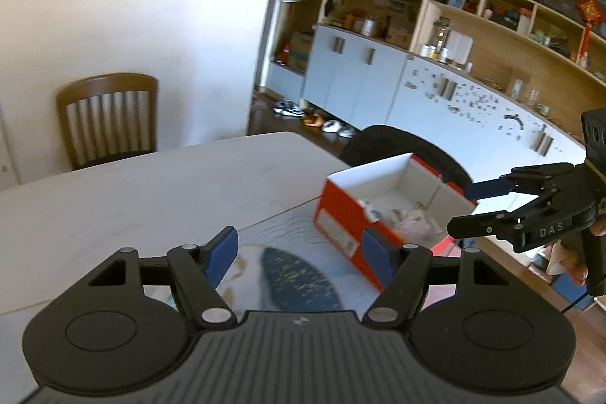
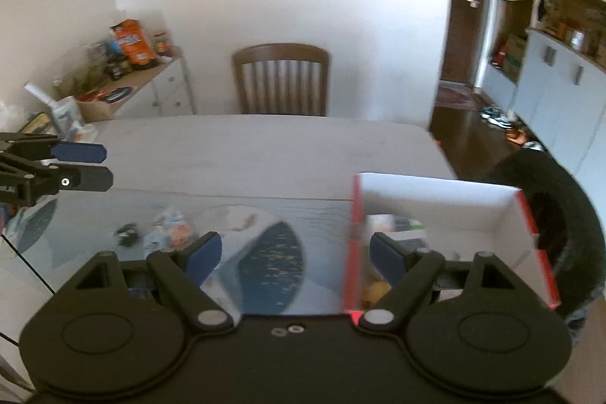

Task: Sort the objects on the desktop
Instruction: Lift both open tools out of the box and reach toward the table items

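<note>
Left tongs released, nothing between the blue pads, low centre of left view. Right tongs also released, empty. Red-and-white cardboard box sits on bench, centre-right; small blurred packets on the mat, lower left.

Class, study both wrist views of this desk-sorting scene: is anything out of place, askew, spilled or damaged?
Nothing looks spilled or damaged. The red box stands upright on the table's right edge with items inside. A few small items lie loose on the mat, unsorted. Both grippers are empty.
</note>
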Available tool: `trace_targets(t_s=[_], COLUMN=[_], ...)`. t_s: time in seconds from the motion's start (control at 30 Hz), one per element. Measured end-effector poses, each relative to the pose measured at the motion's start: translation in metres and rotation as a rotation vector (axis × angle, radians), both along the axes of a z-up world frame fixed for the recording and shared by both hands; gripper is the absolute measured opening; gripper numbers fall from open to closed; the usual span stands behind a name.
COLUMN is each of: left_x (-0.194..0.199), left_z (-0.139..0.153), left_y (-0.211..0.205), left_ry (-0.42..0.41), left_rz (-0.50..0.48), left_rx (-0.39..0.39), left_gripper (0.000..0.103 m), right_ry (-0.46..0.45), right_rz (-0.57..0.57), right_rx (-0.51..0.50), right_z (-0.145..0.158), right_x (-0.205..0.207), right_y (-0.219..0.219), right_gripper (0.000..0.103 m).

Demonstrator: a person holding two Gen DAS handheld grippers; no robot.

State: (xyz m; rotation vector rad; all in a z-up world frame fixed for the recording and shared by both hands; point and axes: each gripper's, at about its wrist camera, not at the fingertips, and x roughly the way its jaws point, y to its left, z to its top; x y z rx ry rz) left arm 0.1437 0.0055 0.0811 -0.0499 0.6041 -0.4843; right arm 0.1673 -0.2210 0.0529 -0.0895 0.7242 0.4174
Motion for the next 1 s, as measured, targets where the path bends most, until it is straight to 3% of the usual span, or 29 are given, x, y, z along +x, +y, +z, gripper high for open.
trace_targets(t_s=[0.23,0.37,0.53,0.67,1.0], left_x=[-0.025,-0.039,-0.053,-0.059,-0.059], left_z=[-0.022,-0.036,-0.056,-0.071,-0.119], left_y=[0.037,0.049,0.056,0.056,0.053], left_ry=[0.026,0.034,0.069,0.085,0.147], left_rz=[0.085,0.103,0.087,0.066,0.005], left_rx=[-0.006,-0.011,-0.018,-0.022,0.001], left_gripper=[0.072,0.079,0.085,0.103,0.103], right_ry=[-0.007,-0.004,0.000,0.021,0.061], right_rz=[0.122,0.177,0.187,0.183,0.207], right_rx=[0.018,0.017,0.019,0.055,0.069], right_z=[-0.018,-0.026,-0.037,-0.050,-0.080], right_x=[-0.012,-0.017,-0.019,-0.015,-0.009], right_y=[0.039,0.058,0.073,0.080,0.100], right_gripper=[0.090,0.091,0.091,0.092,0.095])
